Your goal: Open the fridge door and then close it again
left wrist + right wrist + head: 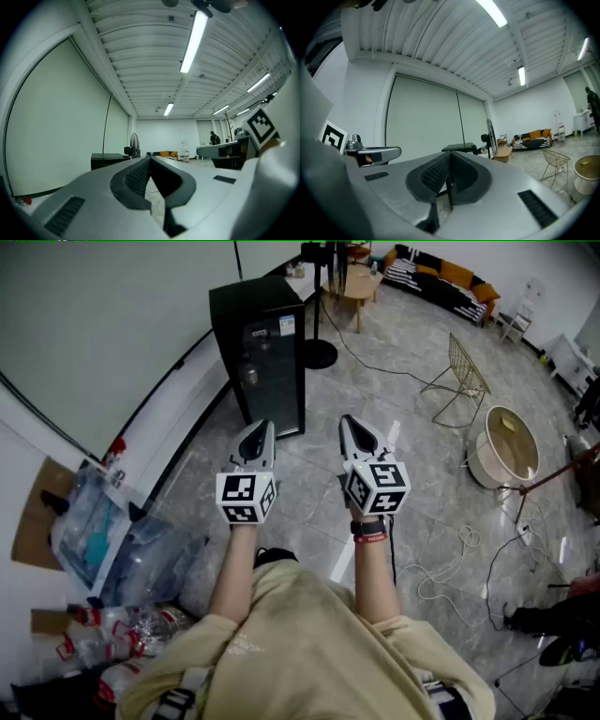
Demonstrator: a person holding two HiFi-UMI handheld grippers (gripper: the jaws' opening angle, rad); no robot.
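I hold my left gripper and right gripper side by side in the middle of the head view, both level and pointing toward the top of the frame. Each gripper view shows its jaws pressed together with nothing between them. The black fridge stands against the white wall, above and left of centre. Its glass-fronted door is shut, and it is well apart from both tips. On the grey floor at the right stand a wire chair and a round cream tub. Clear plastic bags lie at lower left.
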